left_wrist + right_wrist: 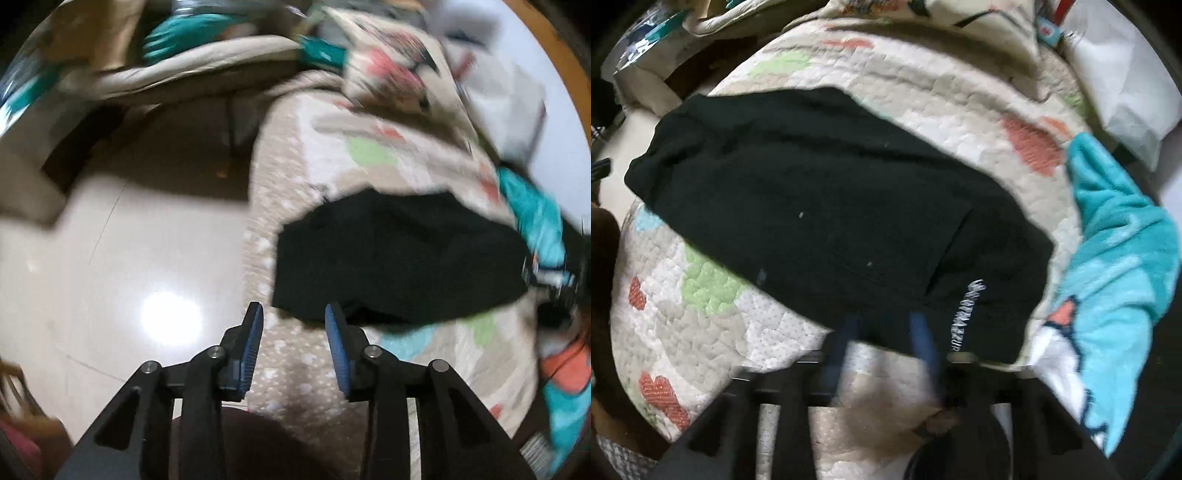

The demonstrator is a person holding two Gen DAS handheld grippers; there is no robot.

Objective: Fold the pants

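Note:
Black pants (820,206) lie folded in a compact block on a quilted bedspread (713,332) with coloured patches. White lettering shows near their right end. They also show in the left wrist view (399,254). My left gripper (294,314) is open and empty, hovering just short of the pants' near left corner, at the bed's edge. My right gripper (886,325) is blurred by motion; its blue fingers (919,336) stand apart at the pants' near edge, nothing between them.
A turquoise plush blanket (1119,258) lies right of the pants. Pillows (1123,92) sit at the far right. Shiny tiled floor (129,277) lies left of the bed. More bedding (192,70) is piled beyond the floor gap.

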